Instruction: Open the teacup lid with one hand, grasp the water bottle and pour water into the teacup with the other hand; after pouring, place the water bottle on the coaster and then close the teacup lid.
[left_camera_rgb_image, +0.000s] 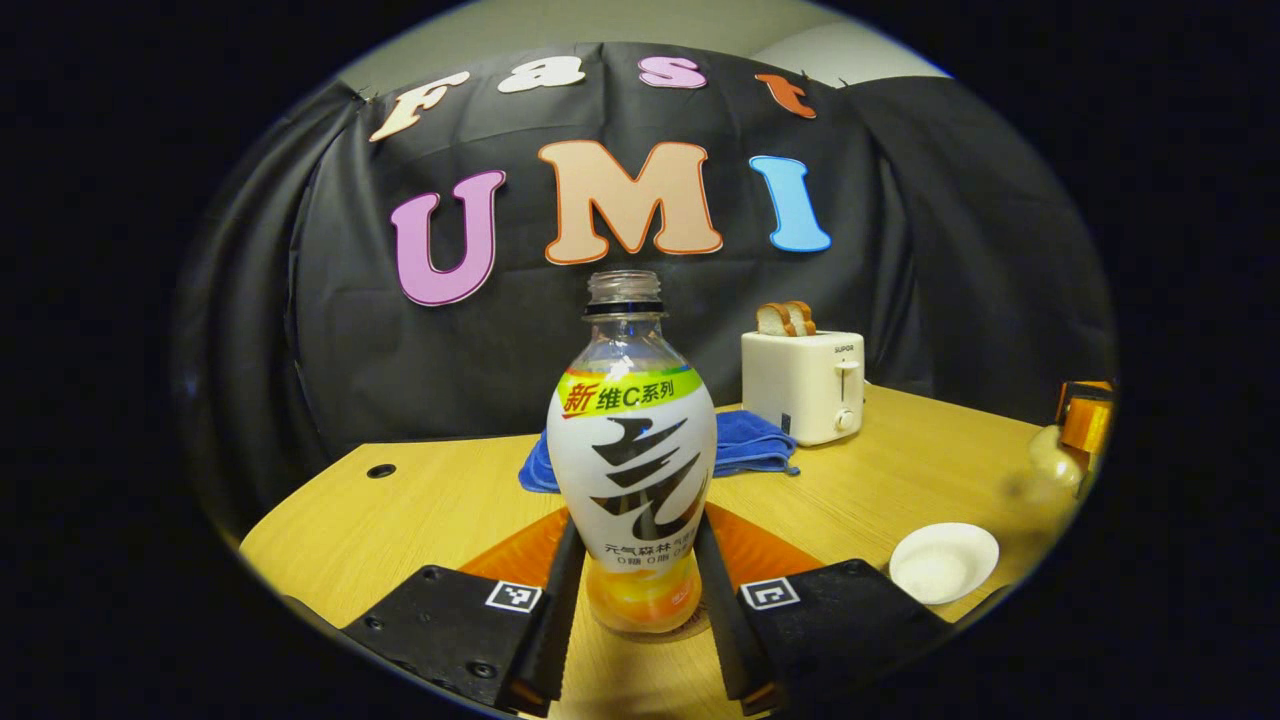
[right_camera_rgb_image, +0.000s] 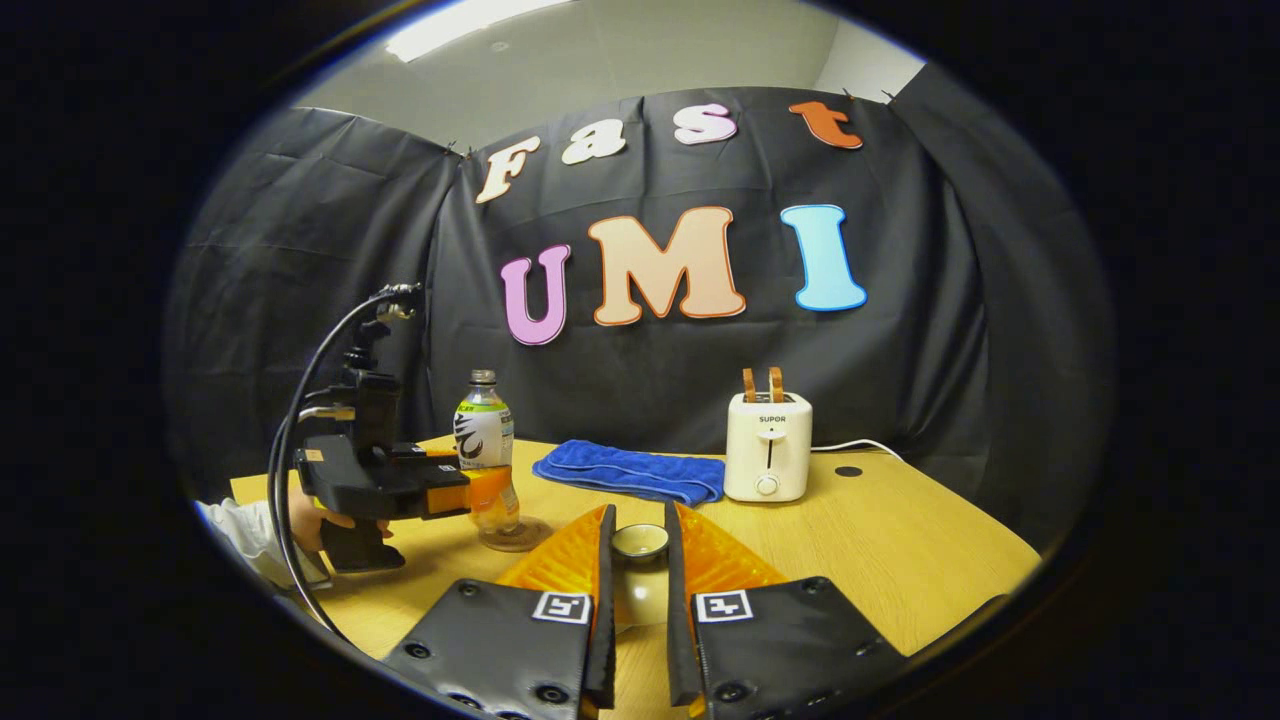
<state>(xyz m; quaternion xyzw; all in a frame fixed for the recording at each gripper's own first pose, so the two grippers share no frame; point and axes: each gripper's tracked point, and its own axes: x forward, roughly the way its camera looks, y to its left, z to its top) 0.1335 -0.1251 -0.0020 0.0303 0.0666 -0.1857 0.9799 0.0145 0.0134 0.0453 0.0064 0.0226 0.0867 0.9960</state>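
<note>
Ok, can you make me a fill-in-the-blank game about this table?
The towel is ___.
Bread sticks out of the ___.
The left gripper holds the ___.
The right gripper holds the teacup's ___.
Missing words: blue; toaster; water bottle; lid.
</note>
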